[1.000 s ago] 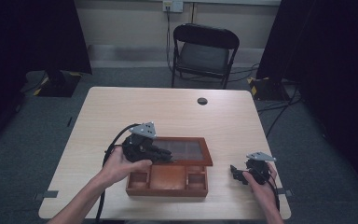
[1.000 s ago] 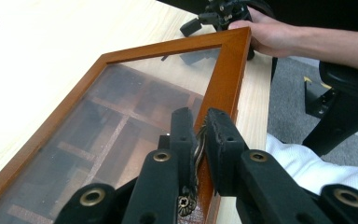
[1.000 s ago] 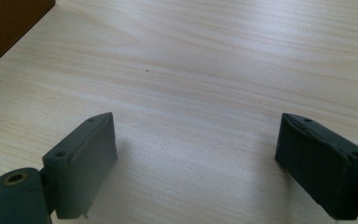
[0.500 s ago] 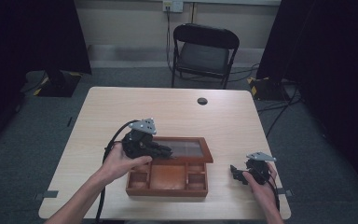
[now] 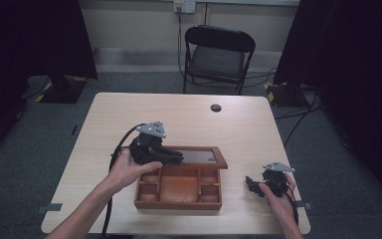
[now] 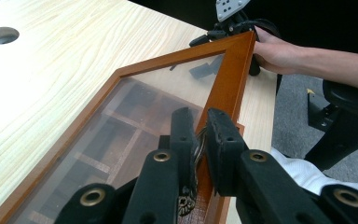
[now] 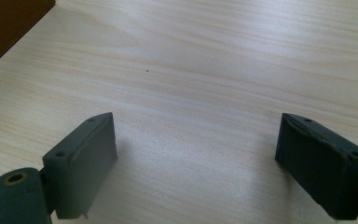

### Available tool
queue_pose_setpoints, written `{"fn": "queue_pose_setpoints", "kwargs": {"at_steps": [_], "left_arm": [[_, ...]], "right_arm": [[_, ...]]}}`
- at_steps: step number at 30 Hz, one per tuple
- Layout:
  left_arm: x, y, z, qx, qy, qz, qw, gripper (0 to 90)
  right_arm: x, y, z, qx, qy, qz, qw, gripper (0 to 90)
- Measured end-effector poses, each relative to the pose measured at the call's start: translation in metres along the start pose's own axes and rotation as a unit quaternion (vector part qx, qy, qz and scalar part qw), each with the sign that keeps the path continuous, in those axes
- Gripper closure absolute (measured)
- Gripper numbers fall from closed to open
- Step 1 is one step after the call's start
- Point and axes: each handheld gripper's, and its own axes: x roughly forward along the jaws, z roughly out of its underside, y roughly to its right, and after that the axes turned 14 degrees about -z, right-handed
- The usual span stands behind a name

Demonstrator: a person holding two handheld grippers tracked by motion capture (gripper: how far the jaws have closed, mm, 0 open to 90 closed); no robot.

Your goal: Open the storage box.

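Wooden and reddish-brown, the compartment box [image 5: 178, 188] sits on the pale table [image 5: 189, 117] toward your near edge, at about 6 o'clock from the table's middle. Its glass-paned lid [image 5: 199, 157] is raised partway, hinged along the far side, with the open dividers showing below it.

Your left gripper [image 5: 168, 155] reaches in from 9 o'clock of the box and has its jaws clamped together on the front rail of the lid frame. In the left gripper view the two black pads pinch the wooden frame [image 6: 223, 88] close to a small brass fitting [image 6: 186, 204], and the glass pane [image 6: 135, 109] runs away from the jaws toward 11 o'clock, with the box's compartments visible through it. Your left hand [image 5: 132, 169] wraps the gripper body, and its cable [image 5: 122, 144] loops off toward 8 o'clock.

Your right gripper [image 5: 252, 183] rests on the table at 3 o'clock of the box, near it but apart, with its jaws pointing toward the box. In the right gripper view the jaws stand wide apart with bare wood-grain tabletop [image 7: 205, 84] between them, and a dark brown corner of the box [image 7: 4, 23] shows at 10 o'clock.

A round cable hole [image 5: 216, 107] lies in the table at 12 o'clock, well apart from the box. A black folding chair [image 5: 219, 57] stands beyond the far edge.
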Motion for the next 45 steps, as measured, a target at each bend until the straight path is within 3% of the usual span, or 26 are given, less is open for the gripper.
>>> {"fn": "queue_pose_setpoints", "kwargs": {"at_steps": [34,45], "left_arm": [[-0.003,-0.011,-0.013,-0.008,0.011,-0.007,0.9999,82.1],[-0.003,-0.015,-0.015,-0.014,0.013,-0.001,0.9998,82.2]], "right_arm": [[0.000,0.000,0.000,0.000,0.000,0.000,1.0000,11.3],[0.000,0.000,0.000,0.000,0.000,0.000,1.0000,11.3]]}}
